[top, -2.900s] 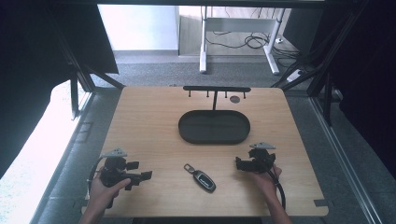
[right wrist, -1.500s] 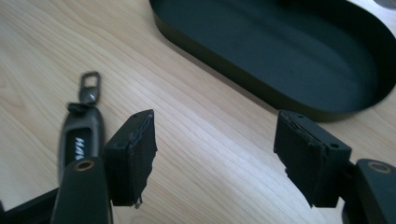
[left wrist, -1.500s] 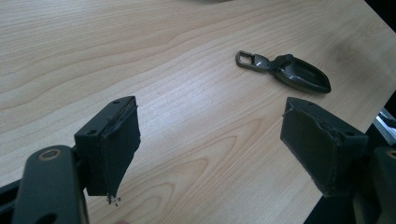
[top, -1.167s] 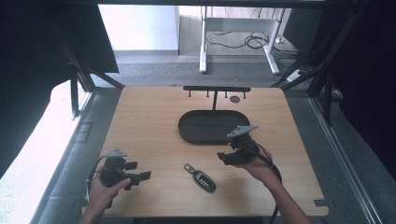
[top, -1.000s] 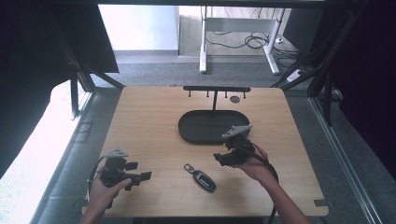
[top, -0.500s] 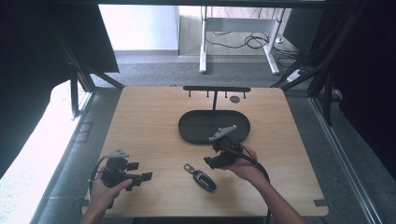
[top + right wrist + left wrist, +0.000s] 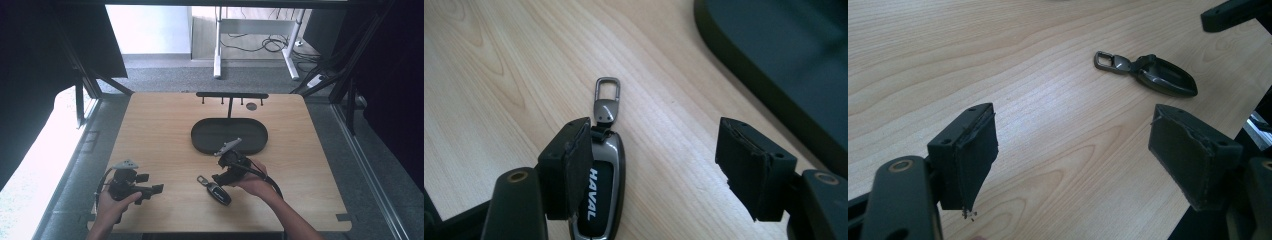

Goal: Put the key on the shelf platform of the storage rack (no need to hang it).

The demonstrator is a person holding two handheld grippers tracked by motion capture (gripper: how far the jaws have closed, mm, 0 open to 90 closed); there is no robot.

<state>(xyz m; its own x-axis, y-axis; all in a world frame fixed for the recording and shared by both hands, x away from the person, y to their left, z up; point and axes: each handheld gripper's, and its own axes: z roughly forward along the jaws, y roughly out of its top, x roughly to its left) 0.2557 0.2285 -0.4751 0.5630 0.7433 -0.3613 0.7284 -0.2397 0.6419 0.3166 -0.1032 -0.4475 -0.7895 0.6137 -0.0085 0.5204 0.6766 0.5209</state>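
A black car key fob (image 7: 216, 190) with a metal clip lies flat on the wooden table (image 7: 160, 130), in front of the oval black tray (image 7: 250, 145). My right gripper (image 7: 220, 178) hovers right over the fob with its jaws open. In the right gripper view the fob (image 7: 600, 186), marked HAVAL, lies just inside the left pad (image 7: 576, 165), and neither pad presses on it; the right gripper (image 7: 656, 150) has bare table between its jaws. My left gripper (image 7: 149, 183) rests open at the front left, pointing at the fob (image 7: 1157, 75); nothing is between the jaws of the left gripper (image 7: 1075, 145).
A black hook rack (image 7: 231, 95) stands behind the tray at the table's back edge, with a small dark disc (image 7: 251, 106) beside it. The tray's rim (image 7: 744, 70) runs close to the right gripper. The table's front edge is near both hands.
My right gripper has moved left and toward the front of the table, coming down over the key fob. The left gripper has kept still.
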